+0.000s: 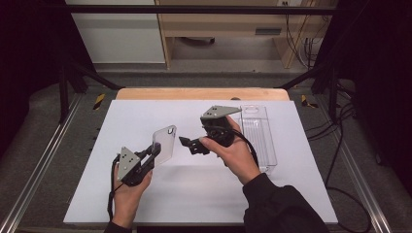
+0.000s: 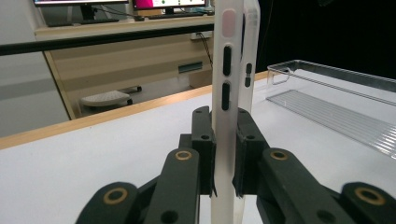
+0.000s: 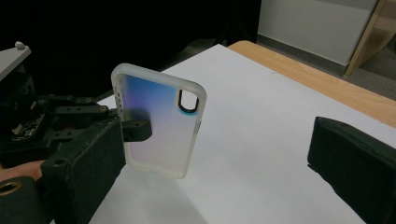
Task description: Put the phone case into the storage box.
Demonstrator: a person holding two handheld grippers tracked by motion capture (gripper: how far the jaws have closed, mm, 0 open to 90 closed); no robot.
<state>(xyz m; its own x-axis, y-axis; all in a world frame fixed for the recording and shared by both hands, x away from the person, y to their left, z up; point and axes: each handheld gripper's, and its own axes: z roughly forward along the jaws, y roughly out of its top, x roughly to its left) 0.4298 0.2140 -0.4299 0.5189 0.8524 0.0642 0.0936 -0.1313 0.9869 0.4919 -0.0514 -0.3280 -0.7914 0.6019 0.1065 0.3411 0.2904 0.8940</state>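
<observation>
The translucent frosted phone case (image 3: 159, 126) with an iridescent back stands upright, clamped by the left gripper (image 1: 154, 151). The right gripper (image 1: 187, 142) is wide open and empty above the white table (image 1: 145, 194), near the clear plastic tray (image 1: 260, 136).

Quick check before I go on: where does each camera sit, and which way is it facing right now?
High view: above the near side, looking forward and down at the white table; both hands and forearms show.
Left gripper view: rides the left gripper, looking along its fingers, shut on the phone case edge-on.
Right gripper view: rides the open right gripper, facing the left gripper.
Shared: the phone case, and the clear tray.
</observation>
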